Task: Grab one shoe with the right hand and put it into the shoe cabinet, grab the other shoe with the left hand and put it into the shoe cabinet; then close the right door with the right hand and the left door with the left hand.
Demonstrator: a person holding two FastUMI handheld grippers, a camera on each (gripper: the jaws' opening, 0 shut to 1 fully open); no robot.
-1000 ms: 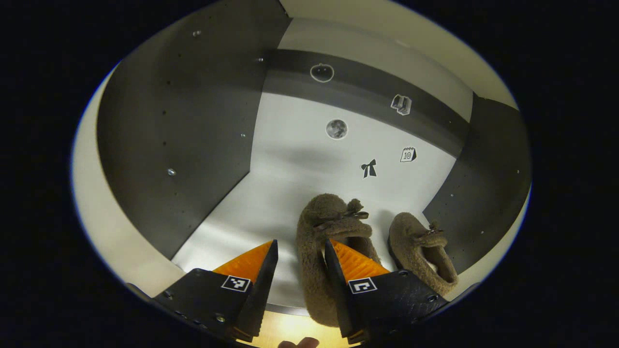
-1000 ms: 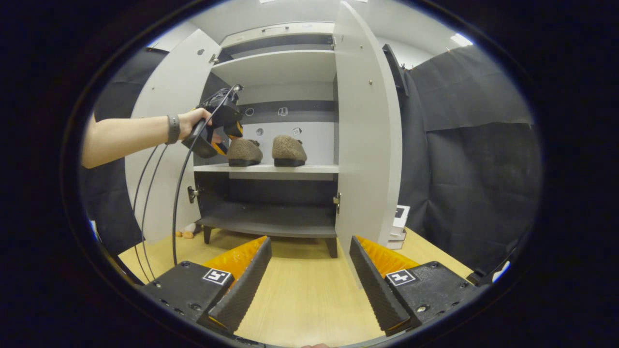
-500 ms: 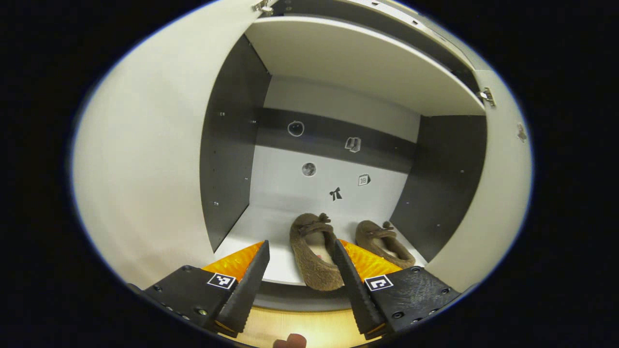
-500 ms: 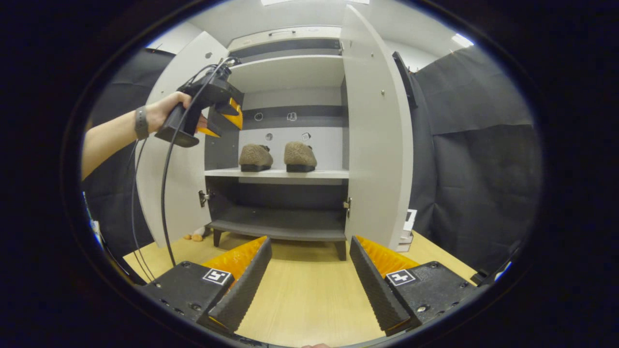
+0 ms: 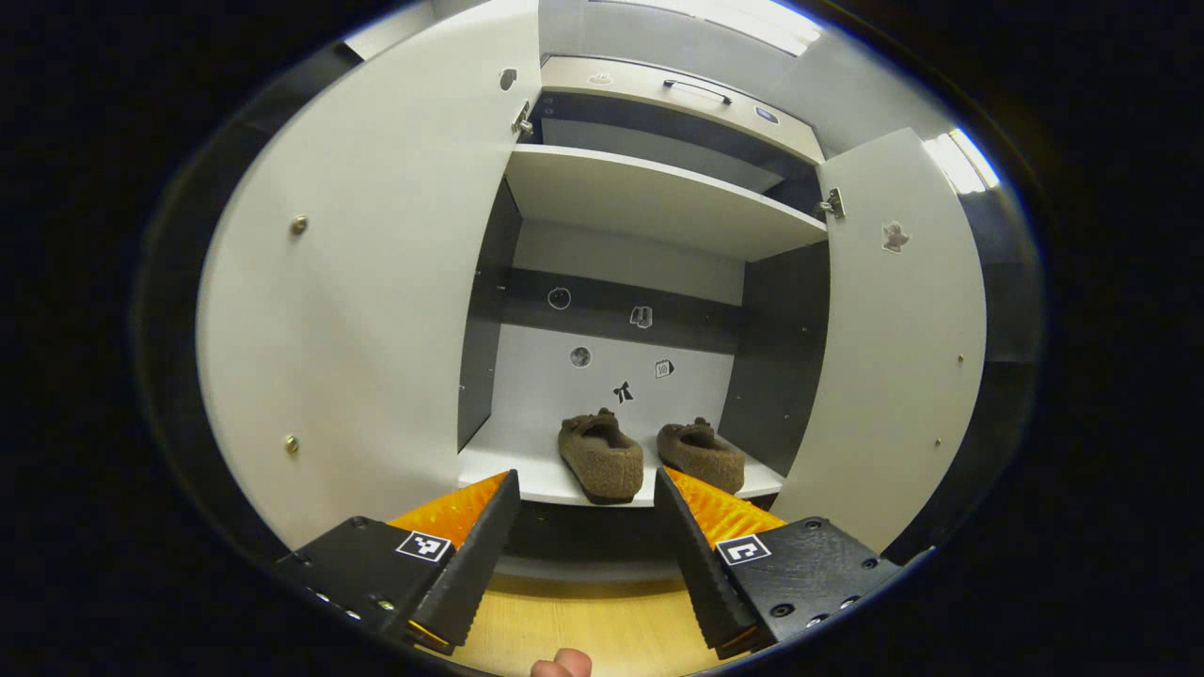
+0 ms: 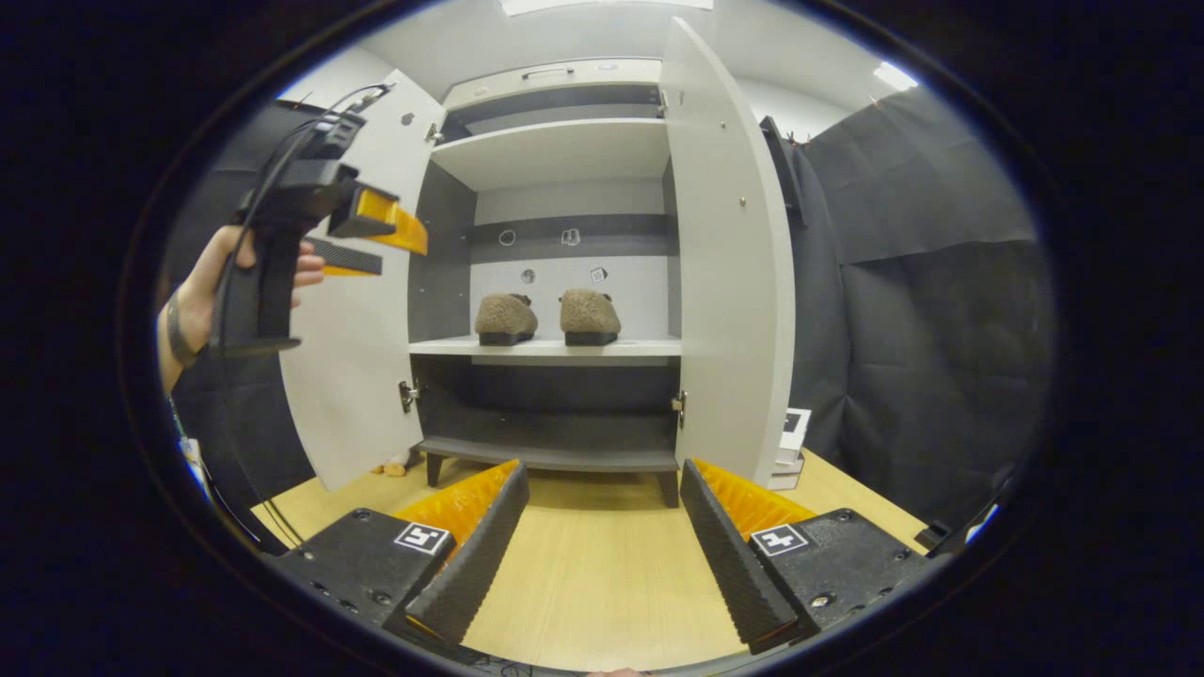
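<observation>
Since 1 second ago the left gripper [image 5: 583, 527] has pulled back out of the shoe cabinet [image 6: 555, 141]; its jaws stand apart and hold nothing. The 2 shoes [image 5: 600, 455] [image 5: 701, 454] sit side by side on the middle shelf [image 6: 546, 347], well ahead of both grippers. The right gripper [image 6: 602, 536] is also spread and empty. The placing looks finished; next, I think, the right door [image 6: 729, 282], ahead of it and slightly right, must be pushed closed.

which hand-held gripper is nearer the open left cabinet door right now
Left. The left hand-held gripper is raised just in front of the left door, open and empty. The right hand-held gripper hangs low over the floor, farther back.
</observation>
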